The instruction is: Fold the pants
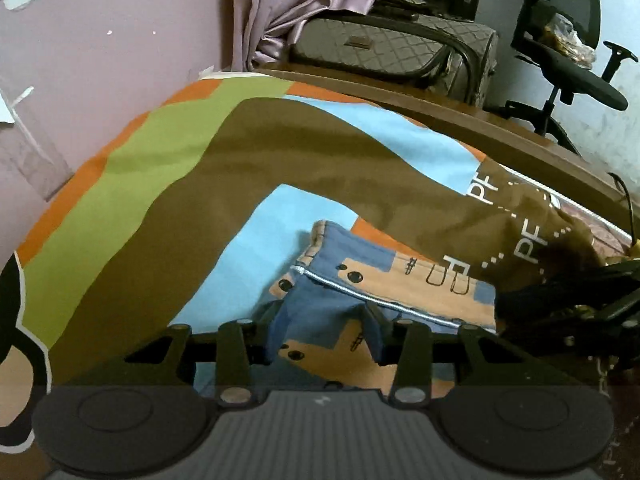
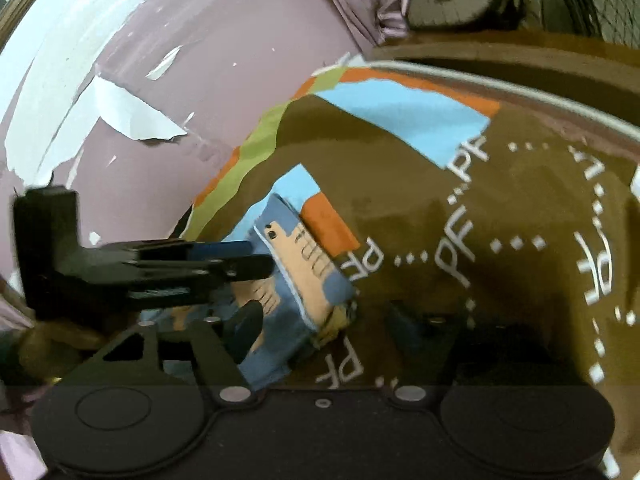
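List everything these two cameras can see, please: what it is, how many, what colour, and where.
folded blue-and-tan patterned pants: one, on the bedsheet, between both grippers
multicoloured printed bedsheet: one, brown, green, orange, sky blue, covering the bed
quilted grey-brown bag: one, beyond the bed
lilac curtain: one, far wall
black mesh office chair: one, far right
left gripper: black, straddling the pants' edge
right gripper: black, beside the pants

The pants (image 1: 360,304) are blue and tan, printed with small black dots and marks, with a white seam line across them. They lie folded in a compact bundle on a multicoloured bedsheet (image 1: 160,208).
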{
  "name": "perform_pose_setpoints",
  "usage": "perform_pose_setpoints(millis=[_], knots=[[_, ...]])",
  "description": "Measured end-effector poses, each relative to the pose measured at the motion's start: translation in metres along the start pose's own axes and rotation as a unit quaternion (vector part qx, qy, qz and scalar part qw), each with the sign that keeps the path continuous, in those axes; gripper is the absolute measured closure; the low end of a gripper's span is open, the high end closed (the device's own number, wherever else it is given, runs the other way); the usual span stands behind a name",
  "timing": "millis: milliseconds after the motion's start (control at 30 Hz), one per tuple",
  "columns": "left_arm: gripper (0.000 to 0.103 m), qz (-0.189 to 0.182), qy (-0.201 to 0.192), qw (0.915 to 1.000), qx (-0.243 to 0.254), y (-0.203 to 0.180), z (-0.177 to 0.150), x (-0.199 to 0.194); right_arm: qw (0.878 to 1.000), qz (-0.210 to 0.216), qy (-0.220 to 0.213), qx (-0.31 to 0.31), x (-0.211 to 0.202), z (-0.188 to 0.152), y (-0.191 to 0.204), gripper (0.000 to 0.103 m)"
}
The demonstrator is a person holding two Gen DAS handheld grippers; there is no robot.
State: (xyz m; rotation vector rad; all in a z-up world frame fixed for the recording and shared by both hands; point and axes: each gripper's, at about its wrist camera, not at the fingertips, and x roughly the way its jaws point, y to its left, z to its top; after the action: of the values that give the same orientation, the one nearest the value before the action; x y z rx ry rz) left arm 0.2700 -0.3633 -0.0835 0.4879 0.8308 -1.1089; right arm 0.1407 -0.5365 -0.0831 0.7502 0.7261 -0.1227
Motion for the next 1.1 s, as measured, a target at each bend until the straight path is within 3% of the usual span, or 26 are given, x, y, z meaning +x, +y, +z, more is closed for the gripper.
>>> perform_pose_setpoints(millis=[200, 333, 433, 500, 600, 800, 967, 1100], knots=[[0.056, -0.014, 0.001, 0.9997, -0.018, 0.007, 0.001, -0.004, 0.998, 0.007, 0.048, 0.044, 0.005, 0.009, 0.004, 0.037], [0.056, -0.023, 0.002, 0.9987, -0.045, 0.013, 0.003, -0.004, 0.994, 0.006, 0.038, 0.107, 0.014, 0.015, -0.004, 0.042], [0.056, -0.029, 0.008, 0.9964, -0.079, 0.018, 0.009, -0.003, 0.989, -0.01, 0.026, 0.148, 0.017, 0.014, -0.006, 0.058], [0.056, -0.039, 0.016, 0.993, -0.11, 0.023, 0.015, -0.004, 0.987, -0.024, 0.018, 0.158, 0.018, 0.011, -0.006, 0.079], [0.056, -0.048, 0.029, 0.9874, -0.148, 0.025, 0.024, -0.006, 0.987, -0.021, -0.001, 0.159, 0.013, 0.004, -0.006, 0.087], [0.056, -0.071, 0.059, 0.9793, -0.18, 0.02, 0.038, -0.014, 0.998, -0.038, -0.047, -0.012, 0.0, -0.007, 0.04, 0.089], [0.055, -0.063, 0.101, 0.9697, -0.213, 0.019, 0.048, -0.008, 0.987, -0.06, -0.06, -0.137, -0.001, -0.02, 0.073, 0.089], [0.051, -0.046, 0.117, 0.9645, -0.232, 0.016, 0.057, 0.003, 0.978, -0.074, -0.058, -0.188, 0.004, -0.029, 0.086, 0.089]])
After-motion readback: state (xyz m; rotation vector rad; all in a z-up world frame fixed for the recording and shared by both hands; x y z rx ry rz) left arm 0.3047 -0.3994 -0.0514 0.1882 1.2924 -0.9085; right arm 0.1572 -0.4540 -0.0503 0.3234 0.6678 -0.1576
